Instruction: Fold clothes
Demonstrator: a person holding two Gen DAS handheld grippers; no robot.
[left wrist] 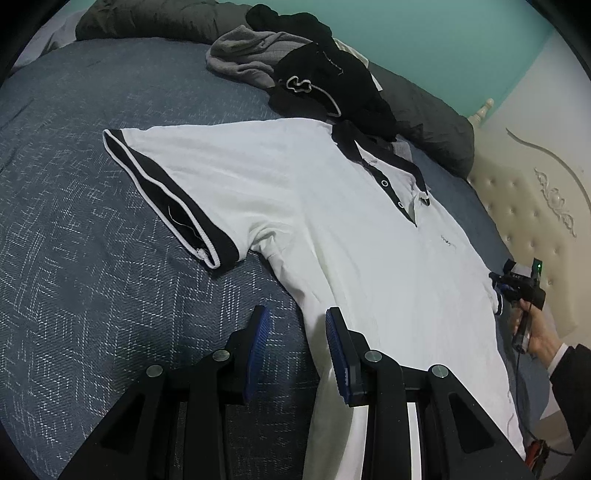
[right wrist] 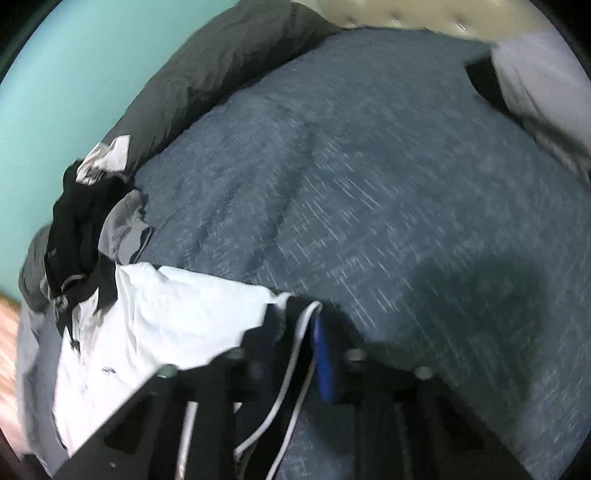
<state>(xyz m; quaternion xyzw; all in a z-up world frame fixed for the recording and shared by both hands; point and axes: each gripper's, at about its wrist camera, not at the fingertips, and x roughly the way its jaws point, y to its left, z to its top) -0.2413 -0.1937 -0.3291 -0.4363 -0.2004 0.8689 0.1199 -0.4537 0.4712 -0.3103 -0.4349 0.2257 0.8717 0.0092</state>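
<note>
We count one white polo shirt spread front-up on the blue patterned bedcover, collar toward the far edge of the bed. One short sleeve with a black band and white stripe lies flat and in full view. The other sleeve is lifted and pinched in the right gripper, whose jaws press together on its striped cuff.

Two grippers in all. The left gripper hovers at the shirt's side edge, its two blue pads apart, with bedcover and shirt edge showing between them; we cannot tell whether either pad touches the cloth.

From the left wrist view the right gripper appears at the far side of the shirt, held by one hand in a dark sleeve.

Beyond the collar sits a heap of clothes: at least one grey piece and one black piece with pale trim; how many more is unclear. One dark quilt runs along the bed's far edge. One cream padded headboard is cut off by the frame.

The right wrist view is smeared by blur; the shirt's hem is hidden behind the left gripper's body.
</note>
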